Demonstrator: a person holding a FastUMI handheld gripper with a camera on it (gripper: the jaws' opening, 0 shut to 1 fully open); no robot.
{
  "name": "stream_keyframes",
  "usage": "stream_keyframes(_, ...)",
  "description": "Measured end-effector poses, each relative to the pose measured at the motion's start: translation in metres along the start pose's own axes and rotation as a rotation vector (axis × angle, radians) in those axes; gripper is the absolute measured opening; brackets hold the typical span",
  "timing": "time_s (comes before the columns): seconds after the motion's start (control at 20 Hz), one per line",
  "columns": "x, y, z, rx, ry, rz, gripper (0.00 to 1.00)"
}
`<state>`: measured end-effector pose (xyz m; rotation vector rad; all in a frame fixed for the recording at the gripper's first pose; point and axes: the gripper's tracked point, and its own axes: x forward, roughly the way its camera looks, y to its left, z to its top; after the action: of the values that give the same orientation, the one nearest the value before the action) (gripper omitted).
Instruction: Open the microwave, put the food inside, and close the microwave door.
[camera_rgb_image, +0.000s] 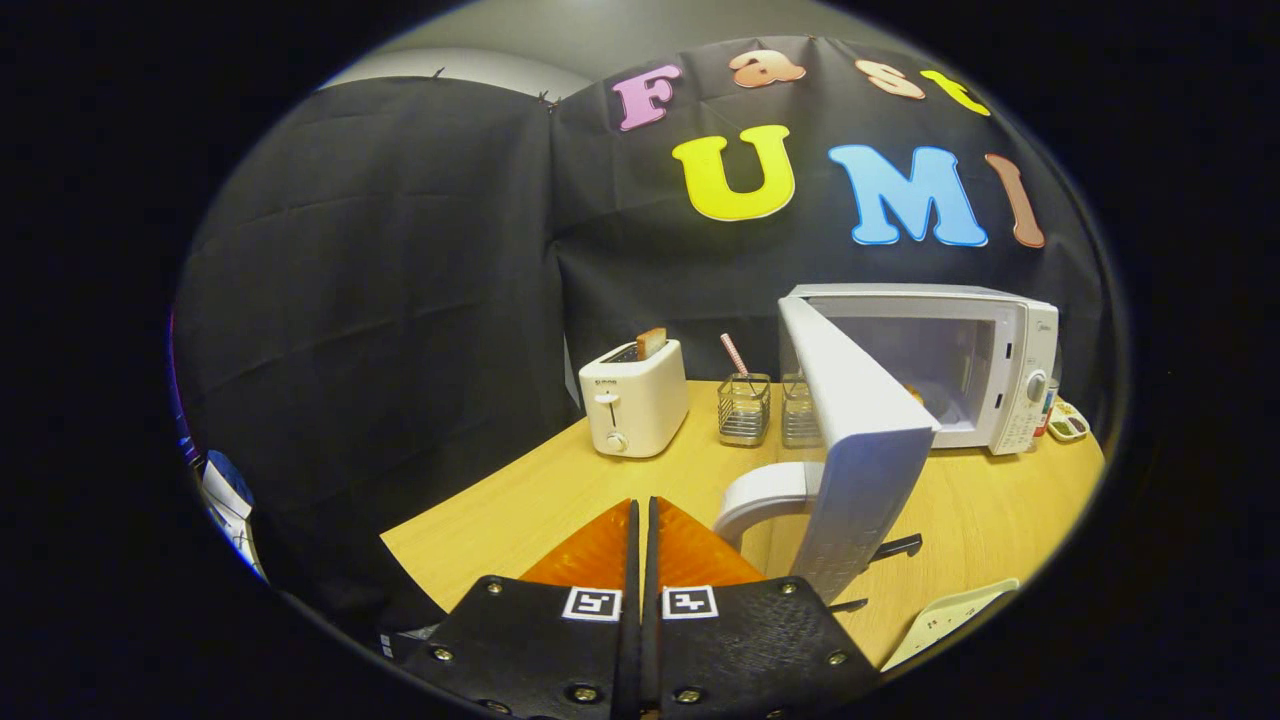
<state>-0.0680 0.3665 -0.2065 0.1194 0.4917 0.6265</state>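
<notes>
Your table (560, 500) carries everything in this job, and the microwave (1000, 370) sits at its far right corner, well beyond the fingers, where its door (860, 440) has room to swing out toward you. That door stands wide open, its outer face angled your way and its curved handle (765, 495) just ahead and to the right of the fingers, so the opening step looks done. Something pale and rounded rests low inside the cavity, half hidden by the door's edge; it is probably the food on its plate, though you cannot be sure from here. To the left, near the wall, a toaster (633, 398) holds a slice of bread (651, 342) upright in its slot, and two small glass holders (745, 410) stand between toaster and microwave, out of the door's path. Your gripper (641, 520) hovers low over the table's near edge with its fingers pressed together and nothing between them, a fair stance for nudging the door closed rather than grasping.
</notes>
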Motion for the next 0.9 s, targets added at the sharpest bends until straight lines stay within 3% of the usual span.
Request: stream_keyframes(0.9, -0.023, -0.186, 0.027, 0.032, 0.023, -0.229, 0.01)
